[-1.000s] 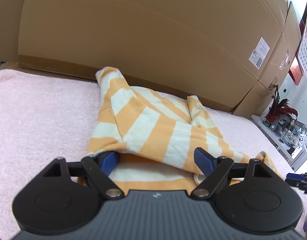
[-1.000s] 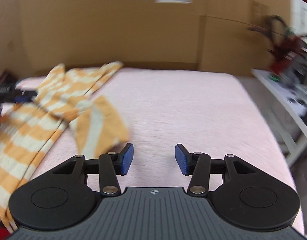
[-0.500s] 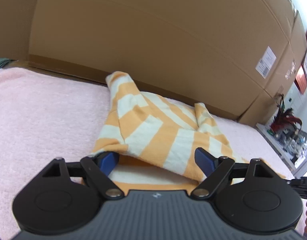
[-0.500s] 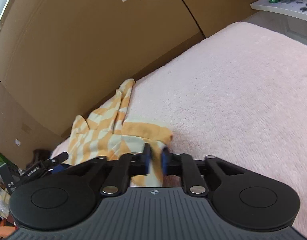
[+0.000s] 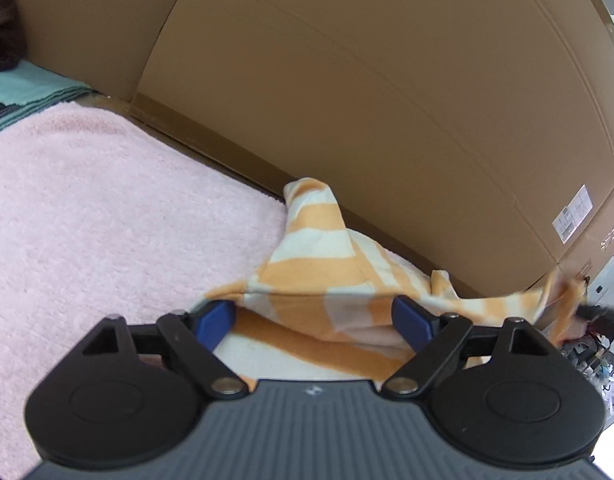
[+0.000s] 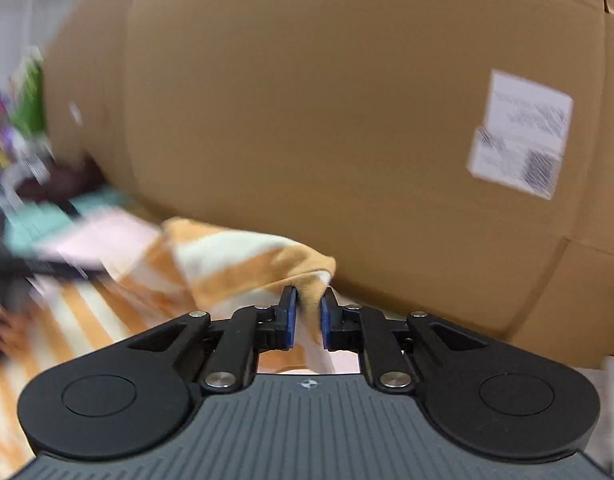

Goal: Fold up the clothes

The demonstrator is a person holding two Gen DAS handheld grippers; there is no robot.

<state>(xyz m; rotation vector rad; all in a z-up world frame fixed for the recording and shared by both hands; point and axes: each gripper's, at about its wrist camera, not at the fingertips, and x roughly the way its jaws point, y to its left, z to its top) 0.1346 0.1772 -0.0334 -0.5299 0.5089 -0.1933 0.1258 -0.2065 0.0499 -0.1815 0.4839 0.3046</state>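
Note:
An orange and cream striped garment [image 5: 315, 256] lies on a pink towel-covered surface [image 5: 107, 208] against the cardboard. My left gripper [image 5: 313, 312] is low over its near edge, jaws wide and opening, with a fold of the cloth lying between the blue pads [image 5: 215, 316] but not pinched. My right gripper [image 6: 307, 308] is shut on a bunched corner of the striped garment [image 6: 243, 256] and holds it up off the surface, though its jaws are easing open slightly. In the left wrist view that lifted corner stretches to the far right, where the right gripper's tip [image 5: 599, 312] shows dark and blurred.
Large cardboard boxes [image 5: 387, 100] wall off the back of the surface; one carries a white label [image 6: 523, 132]. Teal folded cloth [image 5: 27, 88] lies at the far left. Shelf clutter [image 5: 587, 356] shows at the right edge. The right wrist view is motion-blurred.
My right gripper closed on a corner of the garment, then rose and swung toward the cardboard with it. The cloth now stretches out to the right. My left gripper rolled and shifted a little.

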